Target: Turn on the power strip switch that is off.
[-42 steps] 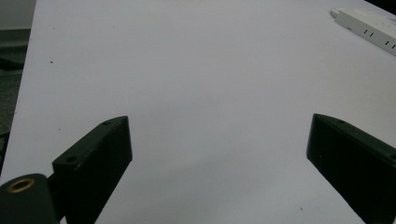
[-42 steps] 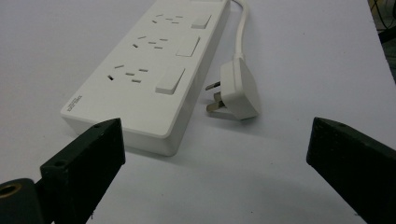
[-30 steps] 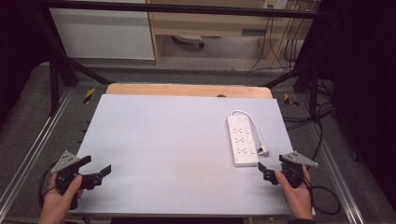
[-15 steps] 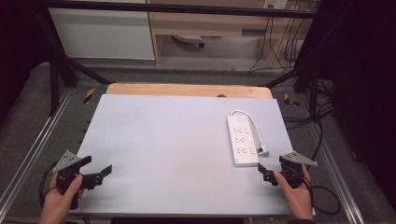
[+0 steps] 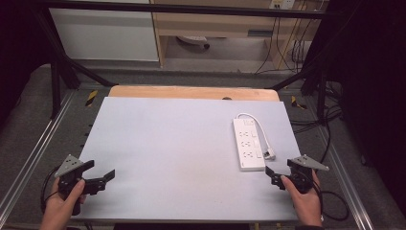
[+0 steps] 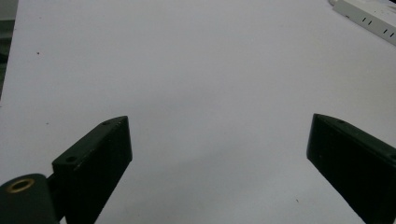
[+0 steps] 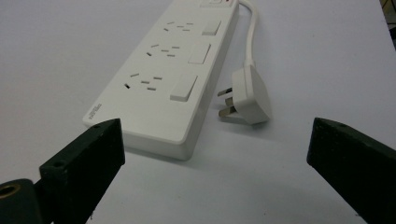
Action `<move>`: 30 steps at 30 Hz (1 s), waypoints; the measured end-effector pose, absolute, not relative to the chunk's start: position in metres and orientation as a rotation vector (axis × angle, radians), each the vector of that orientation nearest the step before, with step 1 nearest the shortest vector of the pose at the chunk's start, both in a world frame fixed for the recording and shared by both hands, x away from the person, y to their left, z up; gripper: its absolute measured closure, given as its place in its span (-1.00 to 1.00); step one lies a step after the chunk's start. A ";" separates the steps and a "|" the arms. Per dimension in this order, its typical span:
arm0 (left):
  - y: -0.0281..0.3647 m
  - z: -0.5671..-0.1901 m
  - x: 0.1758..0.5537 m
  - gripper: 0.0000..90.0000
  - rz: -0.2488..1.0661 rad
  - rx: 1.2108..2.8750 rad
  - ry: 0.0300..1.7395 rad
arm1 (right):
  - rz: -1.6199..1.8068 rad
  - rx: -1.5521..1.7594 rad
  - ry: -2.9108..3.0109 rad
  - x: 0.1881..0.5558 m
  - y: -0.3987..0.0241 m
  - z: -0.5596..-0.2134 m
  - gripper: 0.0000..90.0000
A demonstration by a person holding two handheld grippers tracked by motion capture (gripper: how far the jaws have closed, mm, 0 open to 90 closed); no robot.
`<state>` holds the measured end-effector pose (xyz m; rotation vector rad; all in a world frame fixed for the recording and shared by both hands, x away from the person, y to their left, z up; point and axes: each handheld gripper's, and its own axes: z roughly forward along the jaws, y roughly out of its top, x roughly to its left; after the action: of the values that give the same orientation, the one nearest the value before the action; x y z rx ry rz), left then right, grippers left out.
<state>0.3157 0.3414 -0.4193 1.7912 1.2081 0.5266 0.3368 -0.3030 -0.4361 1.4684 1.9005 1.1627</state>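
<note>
- The power strip looks like smooth white plastic with a slight sheen; its rocker switches share that finish.
- Its plug, at about 3 o'clock from the strip's near end in the right gripper view, is the same white plastic, with dull metal pins.
- Its cord has a smooth, rubbery-looking white sheath.
- The table has a matt, pale grey-white top, smooth with a few tiny specks.
- At 12 o'clock a bare wood edge shows beyond the top, light brown and matt.
- The right gripper and the left gripper have matt black jaws, probably plastic, with ribbed inner faces.
- A dull grey plate sits atop the left gripper.
</note>
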 end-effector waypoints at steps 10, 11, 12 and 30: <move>0.341 -0.420 0.316 -0.85 0.526 1.799 1.213 | 1.155 1.508 1.835 0.339 -0.295 -0.430 -0.91; 0.341 -0.420 0.316 -0.85 0.528 1.801 1.212 | 1.143 1.508 1.824 0.340 -0.293 -0.428 -0.89; 0.341 -0.420 0.316 -0.85 0.528 1.802 1.210 | 1.143 1.508 1.824 0.340 -0.293 -0.428 -0.89; 0.338 -0.422 0.317 -0.85 0.518 1.820 1.217 | 1.139 1.484 1.885 0.337 -0.288 -0.400 -0.91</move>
<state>0.3171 0.3384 -0.4218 1.8202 1.2168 0.5182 0.3366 -0.2877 -0.4002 1.4841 1.8845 1.1387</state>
